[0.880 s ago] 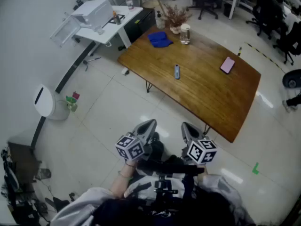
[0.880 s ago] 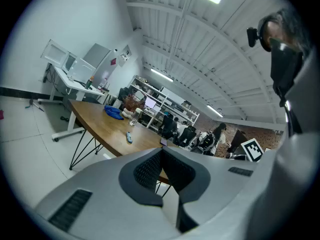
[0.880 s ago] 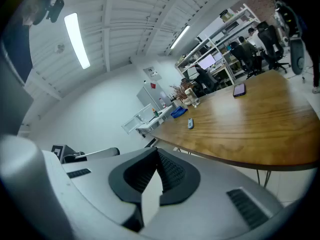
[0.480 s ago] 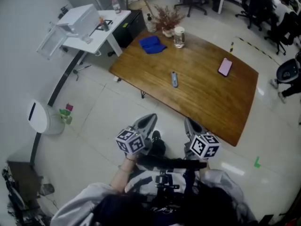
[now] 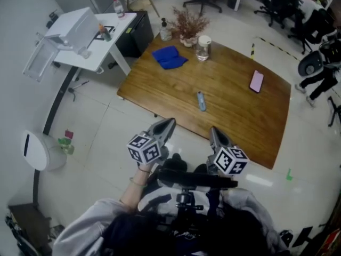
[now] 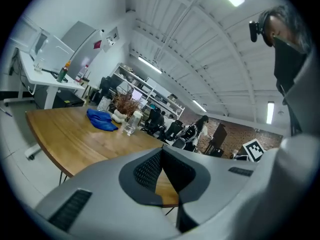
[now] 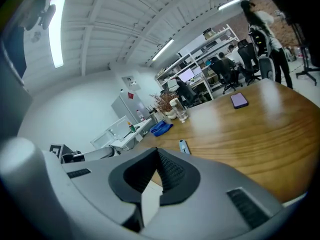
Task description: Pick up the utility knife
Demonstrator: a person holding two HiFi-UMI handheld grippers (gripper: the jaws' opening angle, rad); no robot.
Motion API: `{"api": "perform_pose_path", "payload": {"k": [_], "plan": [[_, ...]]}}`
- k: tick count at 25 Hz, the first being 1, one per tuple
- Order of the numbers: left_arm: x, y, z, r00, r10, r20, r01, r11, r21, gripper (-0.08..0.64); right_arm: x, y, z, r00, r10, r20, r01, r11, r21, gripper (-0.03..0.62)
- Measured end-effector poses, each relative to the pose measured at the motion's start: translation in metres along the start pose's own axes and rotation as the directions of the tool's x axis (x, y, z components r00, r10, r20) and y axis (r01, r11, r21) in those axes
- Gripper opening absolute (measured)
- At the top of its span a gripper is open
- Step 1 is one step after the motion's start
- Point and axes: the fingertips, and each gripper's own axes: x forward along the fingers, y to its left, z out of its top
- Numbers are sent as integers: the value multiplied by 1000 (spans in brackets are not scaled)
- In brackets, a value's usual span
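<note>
The utility knife (image 5: 201, 101), a slim grey-blue tool, lies flat near the middle of the wooden table (image 5: 240, 119). In the right gripper view the knife (image 7: 183, 146) shows just beyond the jaws. My left gripper (image 5: 170, 123) and right gripper (image 5: 212, 130) hang side by side over the floor, short of the table's near edge. Both are shut with nothing between the pads. The left gripper (image 6: 161, 153) points at the table's near left part. My right gripper (image 7: 156, 153) points toward the knife.
On the table lie a pink phone (image 5: 257, 81) at the right, a blue cloth (image 5: 169, 57), a glass jar (image 5: 202, 47) and a vase of dried plants (image 5: 186, 25) at the far side. A white desk (image 5: 80, 36) stands at the left, office chairs behind.
The table has drawn nearer and now sits more squarely ahead of the grippers. Both grippers stay shut and keep their spacing, their tips now close to the table's near edge.
</note>
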Motion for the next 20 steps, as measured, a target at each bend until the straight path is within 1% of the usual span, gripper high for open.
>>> {"api": "perform_pose_path", "payload": {"k": [4, 6, 10, 12, 14, 16, 20], "plan": [[10, 13, -3, 1000, -19, -17, 18, 999, -44, 5, 12, -9, -3, 997, -57, -44, 56, 998, -26, 9], [15, 20, -2, 1000, -17, -15, 16, 998, -65, 5, 20, -15, 2, 996, -69, -58, 67, 997, -39, 9], [21, 32, 6, 1000, 3, -1, -3, 996, -91, 5, 45, -29, 12, 993, -91, -77, 85, 994, -70, 110], [22, 39, 12, 1000, 25, 10, -24, 995, -95, 5, 65, -41, 14, 988, -103, -111, 92, 991, -97, 163], [22, 49, 19, 998, 57, 26, -54, 994, -99, 5, 90, -52, 11, 980, -115, -161, 93, 986, -139, 186], [22, 58, 28, 995, 92, 47, -87, 991, -106, 5, 118, -63, 7, 966, -137, -217, 92, 974, -207, 204], [27, 70, 41, 987, 142, 77, -132, 985, -115, 5, 173, -79, -3, 932, -192, -308, 70, 928, -365, 230]]}}
